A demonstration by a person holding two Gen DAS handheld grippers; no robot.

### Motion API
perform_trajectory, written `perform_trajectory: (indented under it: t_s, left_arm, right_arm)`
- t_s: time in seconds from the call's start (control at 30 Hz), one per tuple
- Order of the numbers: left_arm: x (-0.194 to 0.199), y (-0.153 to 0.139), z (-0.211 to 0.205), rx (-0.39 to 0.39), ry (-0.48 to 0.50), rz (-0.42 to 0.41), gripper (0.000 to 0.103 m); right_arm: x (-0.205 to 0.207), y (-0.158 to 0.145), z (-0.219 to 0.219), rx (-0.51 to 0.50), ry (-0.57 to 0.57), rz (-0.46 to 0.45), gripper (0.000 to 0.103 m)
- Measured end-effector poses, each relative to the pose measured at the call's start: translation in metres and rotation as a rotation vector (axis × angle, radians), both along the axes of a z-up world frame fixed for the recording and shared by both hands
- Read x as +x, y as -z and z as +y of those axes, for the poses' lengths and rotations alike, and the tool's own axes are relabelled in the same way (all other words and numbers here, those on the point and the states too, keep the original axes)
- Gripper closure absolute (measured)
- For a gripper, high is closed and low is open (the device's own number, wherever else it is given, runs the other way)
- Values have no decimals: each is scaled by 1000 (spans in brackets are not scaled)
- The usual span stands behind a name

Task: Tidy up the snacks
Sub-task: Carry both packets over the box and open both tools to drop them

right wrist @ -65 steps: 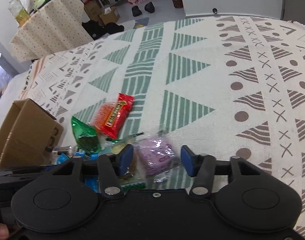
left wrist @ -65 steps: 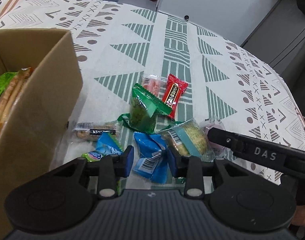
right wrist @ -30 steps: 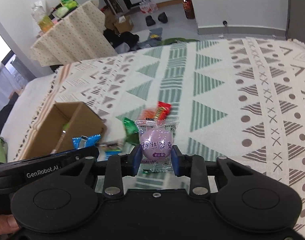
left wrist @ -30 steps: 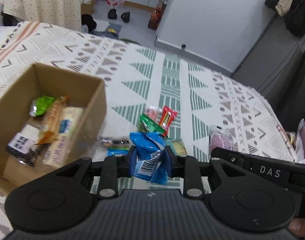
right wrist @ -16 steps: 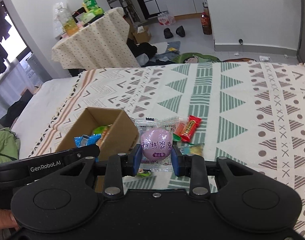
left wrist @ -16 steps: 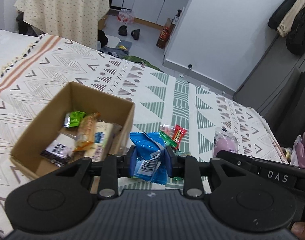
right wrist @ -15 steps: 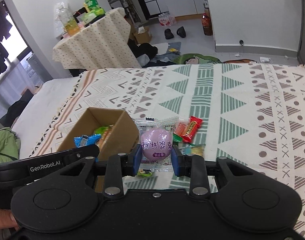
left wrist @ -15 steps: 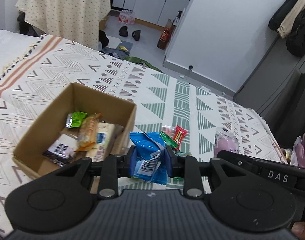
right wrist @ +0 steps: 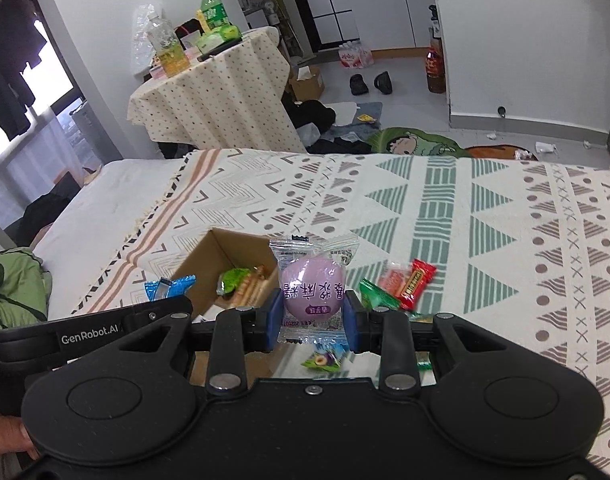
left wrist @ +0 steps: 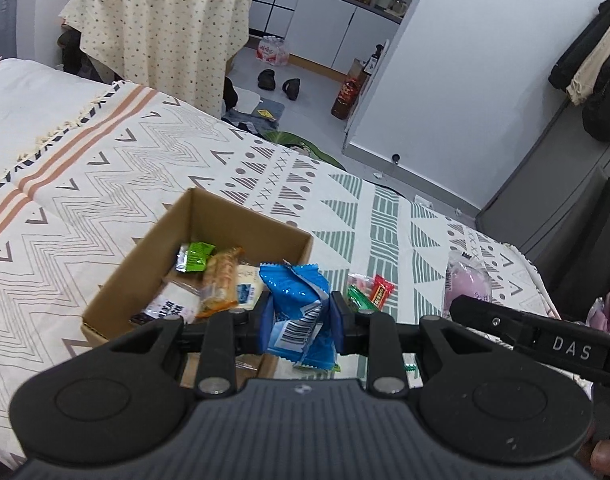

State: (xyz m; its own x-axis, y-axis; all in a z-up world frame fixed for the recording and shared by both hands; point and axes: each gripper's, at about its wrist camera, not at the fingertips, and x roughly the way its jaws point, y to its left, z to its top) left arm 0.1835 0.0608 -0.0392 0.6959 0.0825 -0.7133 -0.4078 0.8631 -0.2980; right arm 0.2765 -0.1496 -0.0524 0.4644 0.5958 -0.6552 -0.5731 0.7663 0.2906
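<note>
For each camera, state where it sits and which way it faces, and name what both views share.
Left wrist: sits on the left gripper, facing forward and down at the cardboard box; jaws shut on a blue packet; a fingertip shows bottom right.
Right wrist: sits on the right gripper, facing the same way; jaws shut on a purple packet; a hand shows bottom left.
Shared: box, red packet, patterned blanket.

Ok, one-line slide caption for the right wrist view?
Right gripper holds a purple wrapped snack above the bed, near the cardboard box.
</note>
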Motion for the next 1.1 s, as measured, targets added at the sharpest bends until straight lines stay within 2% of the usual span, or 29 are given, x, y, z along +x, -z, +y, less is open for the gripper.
perform_trajectory:
  t_s: [0.67,0.97,1.1]
  left_arm:
    - [-7,7,55,-20,-66,18,75]
    - [5,30,77,-54,-76,82,74]
    - [11,39,83,-69,-66,143,66]
  right_arm:
    - [6,1,50,14,-61,12,72]
    - [16,14,76,8,-91,61,72]
    - [20,17,89,12,-104,83,72]
